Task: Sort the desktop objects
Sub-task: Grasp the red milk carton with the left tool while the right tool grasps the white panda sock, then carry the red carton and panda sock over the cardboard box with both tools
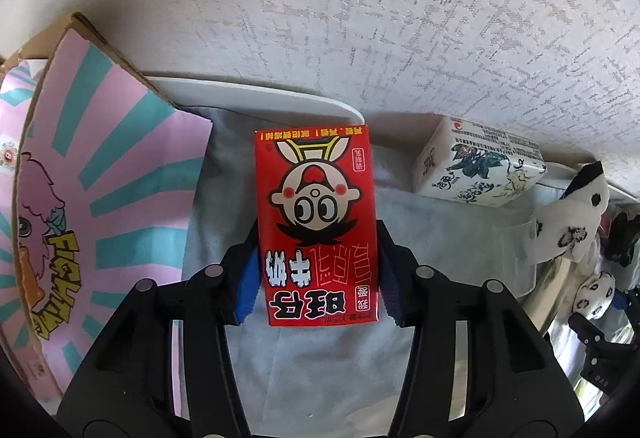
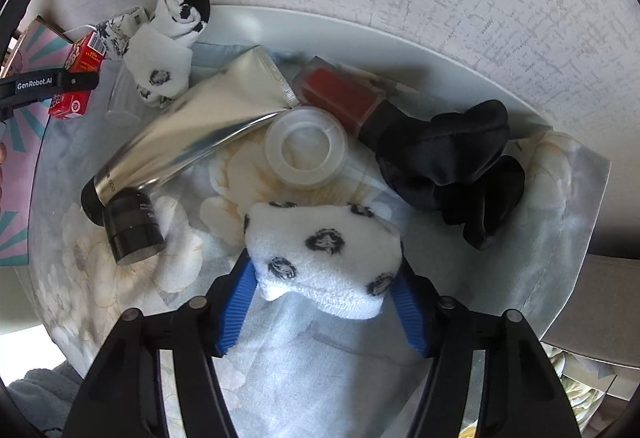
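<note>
The red milk carton bears 旺仔牛奶 in large characters, seen upside down, with 125ml in small print at its near edge. The pink-and-teal cardboard box reads "FIGHTING" (yellow letters). The left gripper's arm carries "GenRobot.AI".

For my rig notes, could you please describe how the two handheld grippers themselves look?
Both the left gripper and the right gripper are matte black plastic linkages with round silver pins, and their fingers carry ribbed blue pads. White "GenRobot.AI" lettering marks the left one's side.
</note>
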`<action>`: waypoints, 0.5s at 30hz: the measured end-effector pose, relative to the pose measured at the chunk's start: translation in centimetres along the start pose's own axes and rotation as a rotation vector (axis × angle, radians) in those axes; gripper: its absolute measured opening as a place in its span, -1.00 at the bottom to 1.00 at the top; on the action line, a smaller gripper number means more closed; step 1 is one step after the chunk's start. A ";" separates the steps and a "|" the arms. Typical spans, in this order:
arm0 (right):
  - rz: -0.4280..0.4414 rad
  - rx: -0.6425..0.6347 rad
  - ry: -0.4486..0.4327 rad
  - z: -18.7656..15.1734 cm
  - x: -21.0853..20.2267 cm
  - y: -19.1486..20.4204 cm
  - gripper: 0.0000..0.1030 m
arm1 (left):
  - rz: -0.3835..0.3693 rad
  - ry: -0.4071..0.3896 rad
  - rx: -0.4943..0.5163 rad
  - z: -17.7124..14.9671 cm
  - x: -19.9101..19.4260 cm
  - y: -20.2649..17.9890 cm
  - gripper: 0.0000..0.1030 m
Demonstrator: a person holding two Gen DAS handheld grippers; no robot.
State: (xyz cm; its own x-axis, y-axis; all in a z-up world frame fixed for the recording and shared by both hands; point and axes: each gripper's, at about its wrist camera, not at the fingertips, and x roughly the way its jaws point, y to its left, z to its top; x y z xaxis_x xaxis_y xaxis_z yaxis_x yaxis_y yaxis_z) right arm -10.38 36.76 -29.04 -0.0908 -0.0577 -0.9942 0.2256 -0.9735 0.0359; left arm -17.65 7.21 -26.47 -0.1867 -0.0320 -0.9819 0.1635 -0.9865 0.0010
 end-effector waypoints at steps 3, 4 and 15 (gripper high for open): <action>0.005 0.007 -0.001 -0.2 -0.4 -0.3 0.09 | 0.003 -0.010 0.001 -0.2 -0.4 0.4 -0.10; 0.008 0.011 -0.002 -0.3 -0.6 -0.5 0.08 | 0.002 -0.013 0.001 -0.3 -0.6 0.6 -0.10; 0.025 0.032 -0.014 -1.7 -3.1 -1.3 0.08 | -0.017 -0.060 0.067 -1.4 -4.5 1.0 -0.10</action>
State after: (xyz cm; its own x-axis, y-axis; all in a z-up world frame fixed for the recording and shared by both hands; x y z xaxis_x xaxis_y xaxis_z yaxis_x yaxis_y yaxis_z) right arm -8.71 38.59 -26.17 -0.0994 -0.0850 -0.9914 0.1967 -0.9784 0.0641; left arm -15.25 6.56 -22.37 -0.2467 -0.0229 -0.9688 0.0947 -0.9955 -0.0006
